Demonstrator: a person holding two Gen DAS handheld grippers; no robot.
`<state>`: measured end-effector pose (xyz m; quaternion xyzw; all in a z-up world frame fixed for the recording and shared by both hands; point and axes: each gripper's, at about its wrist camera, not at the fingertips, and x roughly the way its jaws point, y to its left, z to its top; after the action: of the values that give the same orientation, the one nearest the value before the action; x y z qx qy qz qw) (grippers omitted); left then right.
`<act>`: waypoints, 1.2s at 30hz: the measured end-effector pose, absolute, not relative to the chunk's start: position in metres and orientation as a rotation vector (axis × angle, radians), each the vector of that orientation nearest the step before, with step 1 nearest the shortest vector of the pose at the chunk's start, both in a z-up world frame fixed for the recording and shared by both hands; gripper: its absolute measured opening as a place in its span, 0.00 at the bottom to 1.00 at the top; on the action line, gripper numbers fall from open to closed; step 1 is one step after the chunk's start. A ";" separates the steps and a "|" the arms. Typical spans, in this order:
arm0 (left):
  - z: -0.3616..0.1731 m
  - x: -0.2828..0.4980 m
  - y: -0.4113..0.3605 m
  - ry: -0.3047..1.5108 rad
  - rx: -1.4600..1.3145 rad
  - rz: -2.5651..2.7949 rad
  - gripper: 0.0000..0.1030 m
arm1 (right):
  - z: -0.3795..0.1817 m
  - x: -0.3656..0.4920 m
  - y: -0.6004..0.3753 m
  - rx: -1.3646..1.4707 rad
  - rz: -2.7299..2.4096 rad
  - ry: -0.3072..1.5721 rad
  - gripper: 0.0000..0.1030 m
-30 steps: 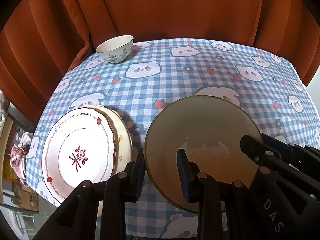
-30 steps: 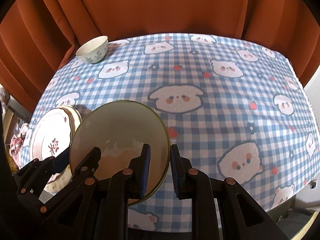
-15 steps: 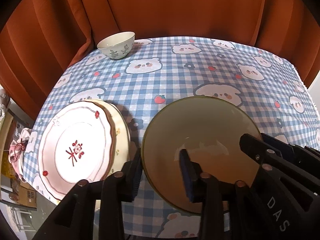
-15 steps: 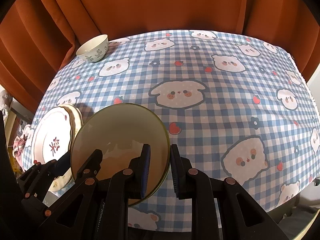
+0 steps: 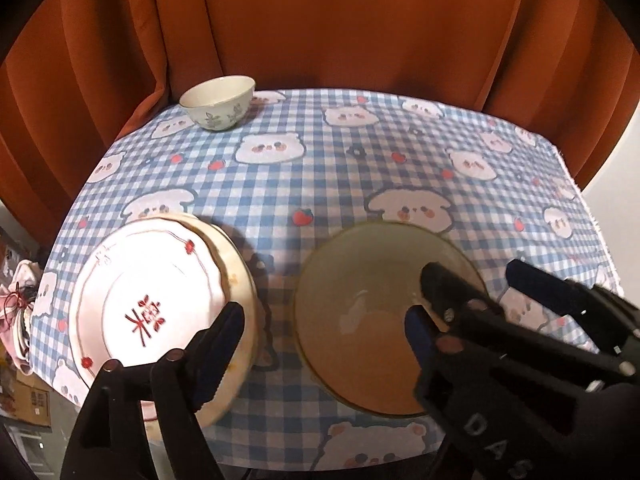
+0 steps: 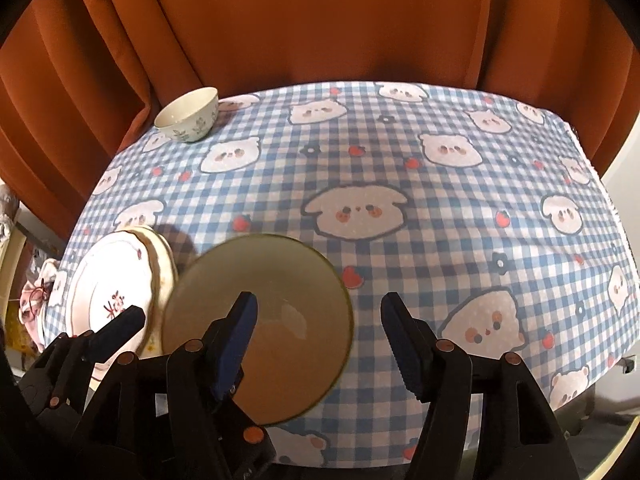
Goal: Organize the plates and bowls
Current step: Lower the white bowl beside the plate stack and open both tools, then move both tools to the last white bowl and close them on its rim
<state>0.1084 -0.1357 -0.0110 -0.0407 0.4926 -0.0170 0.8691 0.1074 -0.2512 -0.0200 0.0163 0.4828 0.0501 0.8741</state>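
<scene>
A wide olive-rimmed tan bowl (image 5: 360, 304) (image 6: 276, 304) rests on the checked tablecloth (image 5: 320, 176) near its front edge. My left gripper (image 5: 320, 340) is open, its jaws spread on either side of the bowl's near rim. My right gripper (image 6: 320, 328) is open too, one finger over the bowl's inside, the other outside its right rim. Two stacked plates (image 5: 152, 304) (image 6: 116, 292), white with red marks on top, lie at the front left. A small floral bowl (image 5: 218, 102) (image 6: 188, 120) stands at the far left corner.
An orange curtain (image 5: 320, 20) hangs close behind the table. The cloth's front edge (image 5: 320, 452) drops off just past the bowl. Clutter and a pink cloth (image 5: 16, 300) lie beyond the left edge. Bare cloth (image 6: 480, 200) spreads to the right.
Both grippers opened and let go of the tan bowl, which now sits on the cloth. Both cameras pulled back and up a little.
</scene>
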 end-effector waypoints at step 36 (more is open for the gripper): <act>0.053 0.185 0.033 0.874 -0.050 -0.047 0.82 | 0.065 0.178 -0.078 0.053 0.047 0.836 0.72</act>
<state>0.1852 0.0325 0.0532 -0.0244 0.4231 -0.0229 0.9054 0.1776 -0.0780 0.0650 0.0255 0.4057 0.0228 0.9134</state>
